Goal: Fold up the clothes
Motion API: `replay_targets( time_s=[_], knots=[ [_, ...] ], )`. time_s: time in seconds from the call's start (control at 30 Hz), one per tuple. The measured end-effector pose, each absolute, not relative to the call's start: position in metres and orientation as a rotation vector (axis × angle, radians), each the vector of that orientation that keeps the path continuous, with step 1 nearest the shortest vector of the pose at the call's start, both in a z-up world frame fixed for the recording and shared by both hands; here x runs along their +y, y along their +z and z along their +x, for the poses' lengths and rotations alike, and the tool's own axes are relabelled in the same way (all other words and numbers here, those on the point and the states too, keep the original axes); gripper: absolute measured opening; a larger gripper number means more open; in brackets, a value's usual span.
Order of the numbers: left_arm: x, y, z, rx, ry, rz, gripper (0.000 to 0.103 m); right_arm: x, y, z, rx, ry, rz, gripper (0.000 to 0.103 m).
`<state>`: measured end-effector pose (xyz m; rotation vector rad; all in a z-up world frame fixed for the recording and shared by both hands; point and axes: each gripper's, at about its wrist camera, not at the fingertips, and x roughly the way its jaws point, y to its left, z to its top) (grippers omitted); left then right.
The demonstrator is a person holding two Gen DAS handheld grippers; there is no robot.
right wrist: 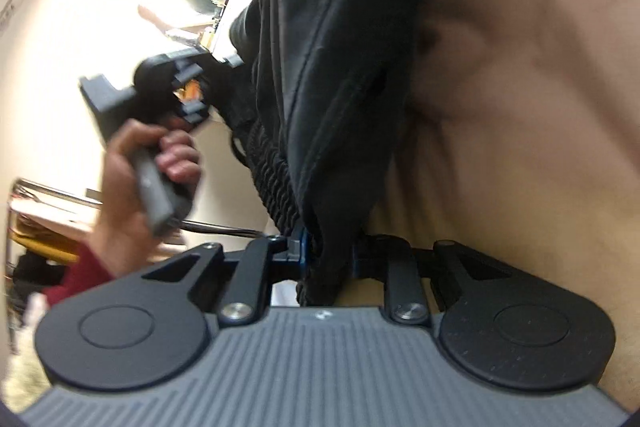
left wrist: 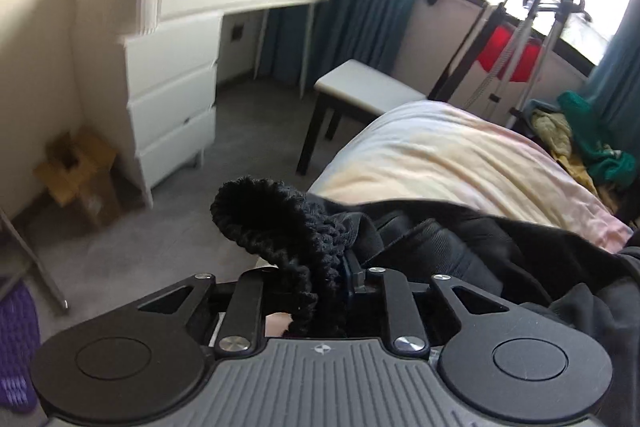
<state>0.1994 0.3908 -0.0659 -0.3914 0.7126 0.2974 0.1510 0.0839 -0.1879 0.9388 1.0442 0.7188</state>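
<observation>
A black garment (left wrist: 460, 247) with a ribbed elastic band (left wrist: 276, 223) hangs between both grippers above the bed (left wrist: 448, 155). My left gripper (left wrist: 320, 283) is shut on the ribbed band at one end; the fingertips are buried in cloth. My right gripper (right wrist: 324, 259) is shut on the same garment (right wrist: 340, 67) at its ribbed edge, and the cloth runs up and away from it. In the right wrist view the person's hand (right wrist: 140, 171) holds the left gripper (right wrist: 180, 95) at the garment's other end. The view is tilted sideways and blurred.
A cream bedspread (right wrist: 540, 87) lies under the garment. A white chest of drawers (left wrist: 172, 99) and desk stand at the left wall, a white stool (left wrist: 364, 87) by the bed, a cardboard box (left wrist: 76, 171) on the grey carpet, a clothes rack (left wrist: 548, 39) and a clothes pile (left wrist: 580, 135) by the window.
</observation>
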Motion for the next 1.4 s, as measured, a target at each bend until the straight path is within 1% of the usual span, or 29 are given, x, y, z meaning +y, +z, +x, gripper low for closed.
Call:
replay_targets(
  time_s=[0.07, 0.1, 0.13, 0.17, 0.2, 0.23, 0.3, 0.47, 0.57, 0.63, 0.77, 0.9, 1.03, 1.13, 1.27, 1.4],
  knots=[
    [0.4, -0.062, 0.187, 0.701, 0.29, -0.423, 0.036, 0.08, -0.181, 0.152, 1.039, 0.727, 0.906, 0.025],
    [0.405, -0.061, 0.181, 0.695, 0.286, -0.439, 0.053, 0.079, -0.176, 0.151, 1.035, 0.728, 0.879, 0.029],
    [0.407, -0.057, 0.174, 0.683, 0.294, -0.438, 0.071, 0.079, -0.171, 0.149, 1.029, 0.73, 0.847, 0.039],
    [0.409, -0.054, 0.167, 0.671, 0.304, -0.434, 0.079, 0.078, -0.168, 0.147, 1.017, 0.739, 0.821, 0.046],
    [0.409, -0.05, 0.158, 0.657, 0.318, -0.433, 0.088, 0.078, -0.164, 0.145, 1.004, 0.747, 0.795, 0.061],
    [0.406, -0.043, 0.148, 0.642, 0.327, -0.43, 0.089, 0.077, -0.16, 0.141, 0.988, 0.753, 0.769, 0.075],
    [0.398, -0.029, 0.128, 0.613, 0.336, -0.417, 0.089, 0.073, -0.147, 0.131, 0.947, 0.743, 0.713, 0.085],
    [0.338, 0.006, 0.08, 0.582, 0.328, -0.269, 0.09, 0.049, -0.11, 0.105, 0.843, 0.691, 0.556, 0.085],
    [0.276, 0.015, 0.06, 0.61, 0.269, -0.13, 0.09, 0.023, -0.089, 0.094, 0.765, 0.634, 0.434, 0.085],
    [0.233, 0.018, 0.042, 0.593, 0.215, -0.057, 0.091, 0.007, -0.078, 0.077, 0.71, 0.584, 0.391, 0.085],
    [0.167, 0.016, 0.007, 0.526, 0.07, -0.072, 0.092, -0.042, -0.054, 0.071, 0.624, 0.482, 0.341, 0.085],
    [0.121, 0.011, -0.008, 0.488, -0.02, -0.112, 0.092, -0.088, -0.039, 0.065, 0.557, 0.395, 0.262, 0.085],
    [0.084, 0.011, -0.012, 0.462, -0.079, -0.118, 0.092, -0.124, -0.042, 0.059, 0.501, 0.342, 0.197, 0.085],
    [0.062, 0.011, -0.007, 0.447, -0.094, -0.105, 0.092, -0.137, -0.054, 0.053, 0.452, 0.327, 0.217, 0.085],
    [0.051, -0.002, -0.002, 0.422, -0.099, -0.089, 0.094, -0.15, -0.073, 0.042, 0.421, 0.3, 0.266, 0.085],
    [0.057, -0.021, 0.005, 0.425, -0.091, -0.068, 0.094, -0.15, -0.083, 0.038, 0.426, 0.29, 0.227, 0.085]
  ],
)
